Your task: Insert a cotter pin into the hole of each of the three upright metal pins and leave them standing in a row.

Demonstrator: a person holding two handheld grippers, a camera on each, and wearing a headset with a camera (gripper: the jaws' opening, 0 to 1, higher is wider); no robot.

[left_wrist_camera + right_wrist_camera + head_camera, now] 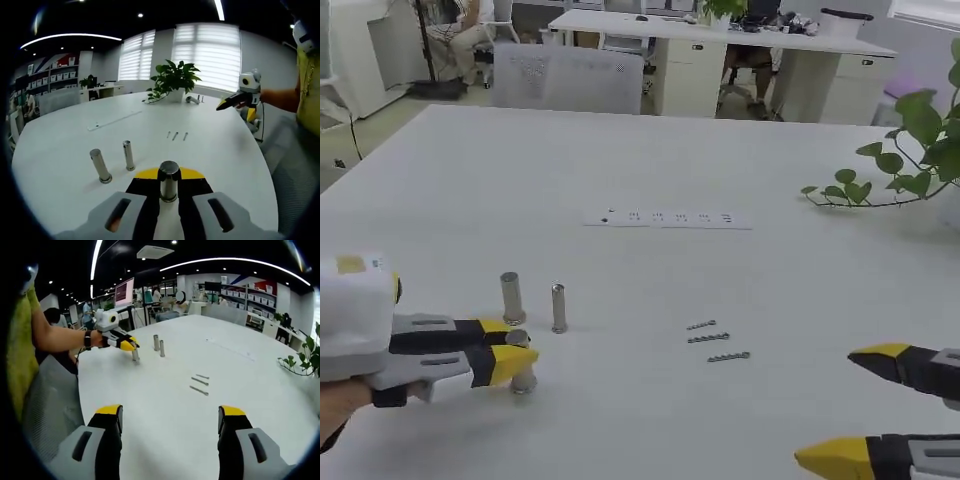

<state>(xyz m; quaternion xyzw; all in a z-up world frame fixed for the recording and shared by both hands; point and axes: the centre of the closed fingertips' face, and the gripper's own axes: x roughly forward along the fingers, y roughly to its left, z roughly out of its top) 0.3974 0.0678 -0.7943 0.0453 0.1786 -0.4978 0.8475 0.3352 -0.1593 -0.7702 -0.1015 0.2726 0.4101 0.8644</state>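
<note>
**Yellow-tipped left gripper (517, 345) clamped on one upright pin; yellow-tipped right gripper (832, 408) open and empty; no cotter pin fitted.**

Head view: the left gripper's jaws were closed against the nearest silver cylindrical metal pin (523, 378), which stood on the white table (650, 160). The two other upright metal pins (512, 297) (559, 308) stood free just behind it. The three small grey cotter pins (708, 338) lay loose between the grippers.

Left gripper view: the clamped pin (169, 180) sat upright between the jaws. No cross-hole could be made out.

Right gripper view: the jaws stood wide apart over bare table, well short of the cotter pins (200, 382).

Judgement: all three insertions were outstanding, and so was the final row.
</note>
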